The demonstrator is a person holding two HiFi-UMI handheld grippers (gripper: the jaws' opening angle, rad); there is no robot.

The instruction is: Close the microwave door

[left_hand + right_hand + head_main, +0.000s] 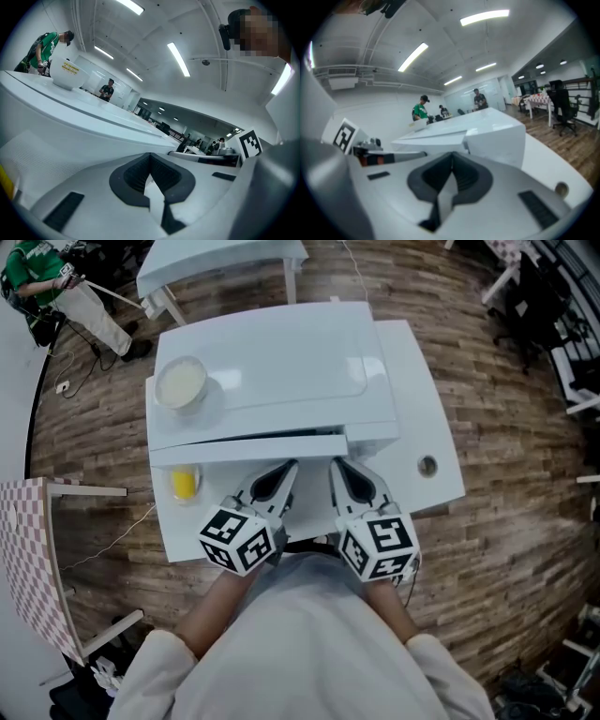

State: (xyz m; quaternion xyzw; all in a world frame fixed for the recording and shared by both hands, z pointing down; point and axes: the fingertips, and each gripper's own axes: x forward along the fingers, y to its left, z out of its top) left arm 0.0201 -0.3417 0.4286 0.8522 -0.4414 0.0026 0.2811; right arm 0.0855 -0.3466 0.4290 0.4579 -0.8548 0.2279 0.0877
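Observation:
A white microwave stands on a white table. Its door lies nearly flush with the front, and a thin dark gap shows along the door's top edge. My left gripper and right gripper hover side by side just in front of the door, both shut with nothing between the jaws. In the left gripper view the shut left gripper points up along the microwave. The right gripper faces the microwave's front right corner.
A white bowl sits on the microwave's top at the left. A yellow object lies on the table below the door's left end. The table has a round hole at the right. A checked table stands at the left, and a person at the far left.

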